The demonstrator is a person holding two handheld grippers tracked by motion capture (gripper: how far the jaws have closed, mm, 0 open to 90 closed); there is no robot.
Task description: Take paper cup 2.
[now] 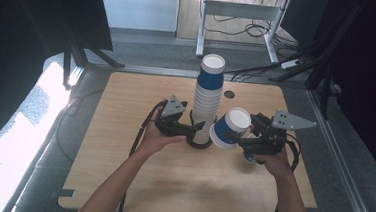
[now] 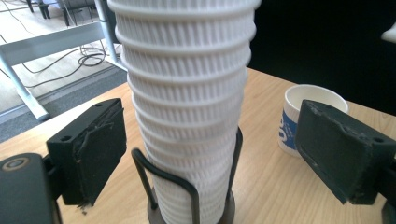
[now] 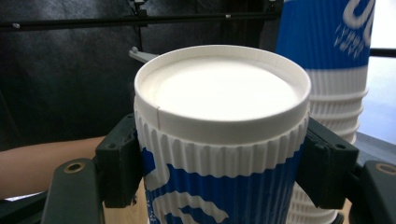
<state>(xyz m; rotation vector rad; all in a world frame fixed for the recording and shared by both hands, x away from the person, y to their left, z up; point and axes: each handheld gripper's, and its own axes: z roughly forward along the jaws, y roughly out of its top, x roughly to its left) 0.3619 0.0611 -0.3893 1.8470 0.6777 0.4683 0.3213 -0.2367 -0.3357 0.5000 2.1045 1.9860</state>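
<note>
A tall stack of upturned ribbed paper cups [image 1: 207, 100] [image 2: 187, 93], white with a blue top cup, stands in a black wire holder [image 1: 198, 143] [image 2: 163, 177] at the table's middle. My left gripper [image 1: 198, 130] [image 2: 210, 154] reaches in from the left at the stack's foot. Its jaws stand on either side of the stack without pressing it, so it is open. My right gripper [image 1: 239, 132] [image 3: 222, 158] is shut on a single blue and white cup [image 1: 229, 128] [image 3: 219, 93], tilted with its closed white base forward, just right of the stack [image 3: 327, 70].
Another blue and white cup [image 2: 299, 105] [image 1: 250, 158] stands mouth up on the wooden table [image 1: 171, 180], under my right hand. A round hole [image 1: 229, 94] lies in the tabletop behind the stack. Beyond the far edge stand a metal frame [image 1: 243, 9] and loose cables.
</note>
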